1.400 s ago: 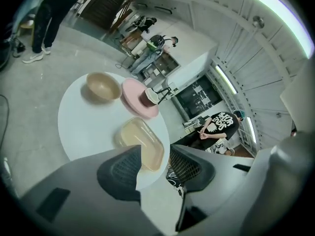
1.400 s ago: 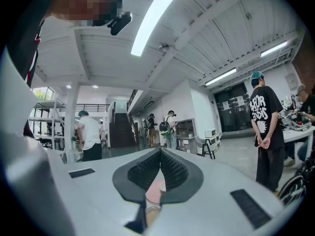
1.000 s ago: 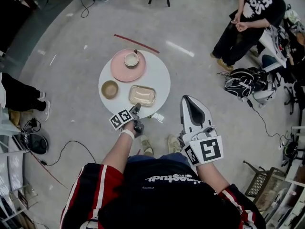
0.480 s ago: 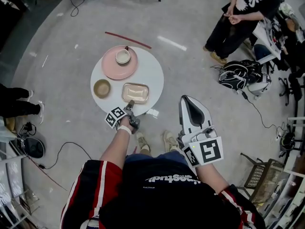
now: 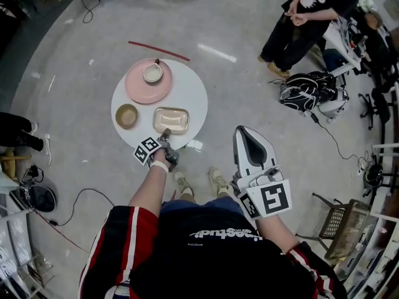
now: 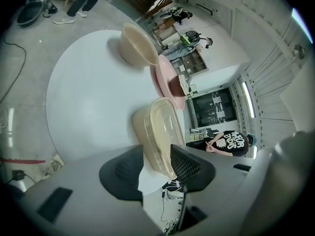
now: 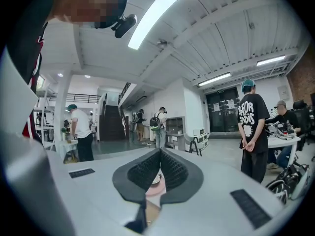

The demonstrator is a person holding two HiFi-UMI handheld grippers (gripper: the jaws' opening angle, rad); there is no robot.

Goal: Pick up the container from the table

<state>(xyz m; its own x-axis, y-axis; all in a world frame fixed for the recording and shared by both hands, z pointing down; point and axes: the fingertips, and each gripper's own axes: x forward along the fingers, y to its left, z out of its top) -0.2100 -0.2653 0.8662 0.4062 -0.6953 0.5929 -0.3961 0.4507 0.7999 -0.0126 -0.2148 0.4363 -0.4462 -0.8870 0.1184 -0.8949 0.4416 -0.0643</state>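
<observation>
Bright, even indoor light fills the head view. The pale floor (image 5: 249,73) carries a soft glare streak on the far side, just right of the white desk (image 5: 189,90). Shadows under the desk and beside the standing person (image 5: 305,14) are faint and short. The right gripper view looks up at long ceiling strip lights (image 7: 152,16), and the nearest one is blown out to pure white. Both gripper views bend strongly toward their edges and fall off to black corners. In the left gripper view the container (image 6: 160,127) is fairly sharp, while the near dark pads of the left tongs (image 6: 156,150) look soft and shaded.
</observation>
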